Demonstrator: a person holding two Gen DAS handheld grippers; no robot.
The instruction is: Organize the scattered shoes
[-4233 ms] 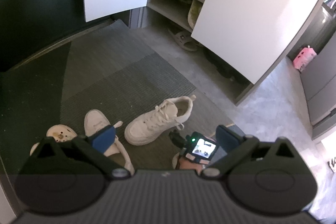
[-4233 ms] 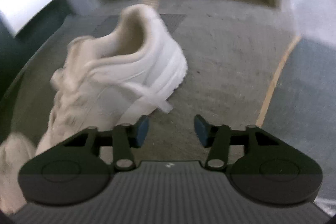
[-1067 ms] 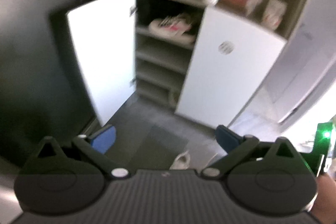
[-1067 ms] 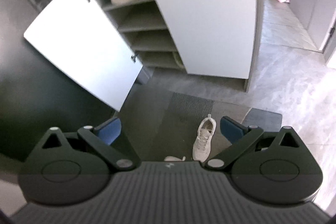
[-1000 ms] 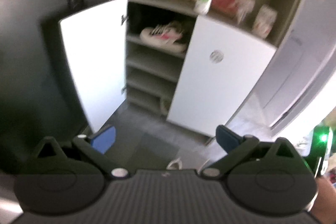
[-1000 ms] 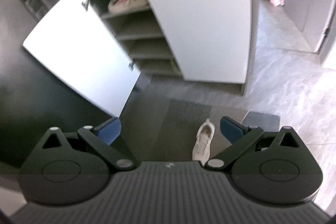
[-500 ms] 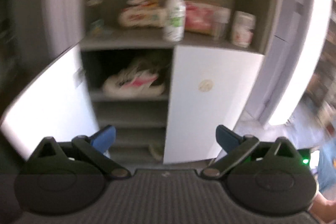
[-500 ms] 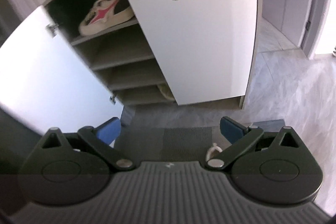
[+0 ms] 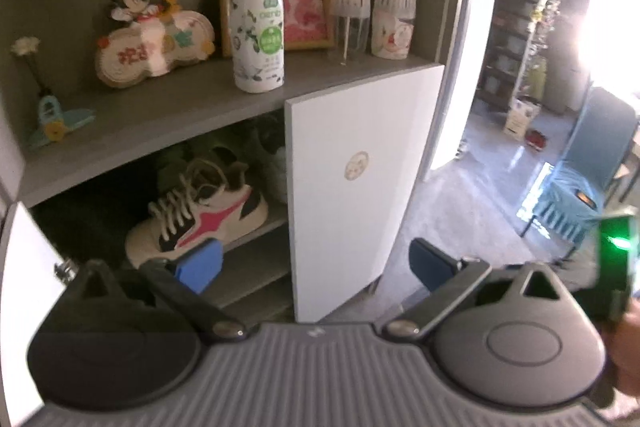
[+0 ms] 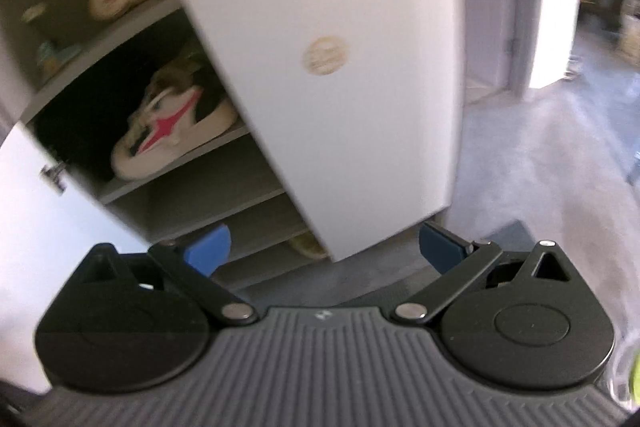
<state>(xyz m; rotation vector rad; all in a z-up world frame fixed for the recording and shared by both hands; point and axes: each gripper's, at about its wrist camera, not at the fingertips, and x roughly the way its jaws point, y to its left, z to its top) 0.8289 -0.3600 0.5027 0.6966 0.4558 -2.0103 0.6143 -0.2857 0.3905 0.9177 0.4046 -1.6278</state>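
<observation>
Though both tongs (image 9: 314, 265) (image 10: 324, 249) spread and empty, sneaker (image 9: 196, 223) toe behind a fingertip (image 9: 198, 267), right view blurred.

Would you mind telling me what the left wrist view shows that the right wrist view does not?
Only the left wrist view shows the two white-capped jars, the small flower and a blue chair in the room beyond. Only the right wrist view shows the lower shelves with a yellowish shoe at the bottom. Both show the red-striped sneaker on its shelf, the white door with a round sticker, the spray bottle, and open, empty grippers: left gripper, right gripper.
</observation>
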